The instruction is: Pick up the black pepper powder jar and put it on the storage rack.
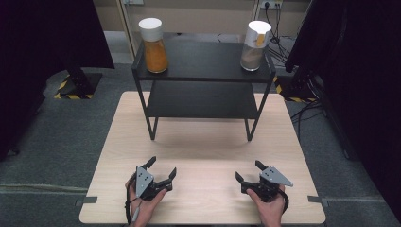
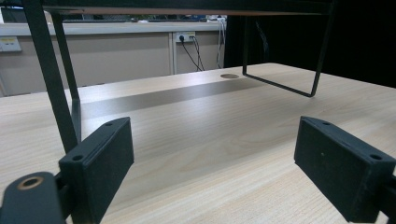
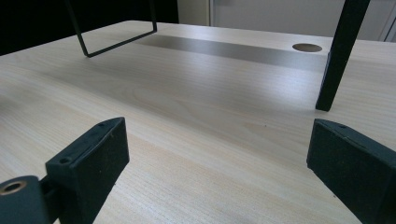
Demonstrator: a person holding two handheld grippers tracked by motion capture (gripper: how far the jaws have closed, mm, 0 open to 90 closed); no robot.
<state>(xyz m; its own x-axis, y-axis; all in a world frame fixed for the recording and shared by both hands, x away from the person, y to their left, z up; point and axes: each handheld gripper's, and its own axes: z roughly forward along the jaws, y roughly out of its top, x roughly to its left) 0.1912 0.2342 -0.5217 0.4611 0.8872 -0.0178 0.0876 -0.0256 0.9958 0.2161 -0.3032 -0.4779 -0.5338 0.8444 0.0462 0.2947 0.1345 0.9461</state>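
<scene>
I am seeing the left gripper (image 1: pixel 162 171) and the right gripper (image 1: pixel 249 171) as black bodies, each one carrying a grey three-cornered plate on top with small dark screw holes. In the gripper views the jaws are showing as thick black rectangular blocks with small screw holes near the corners, and a round brass-coloured eyelet is sitting at the lower left. A black cable is trailing from each gripper beside the hands, which are wearing no gloves.

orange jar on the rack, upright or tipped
Upright. The orange jar stands on its base at the left end of the rack's top shelf, white lid uppermost.
</scene>
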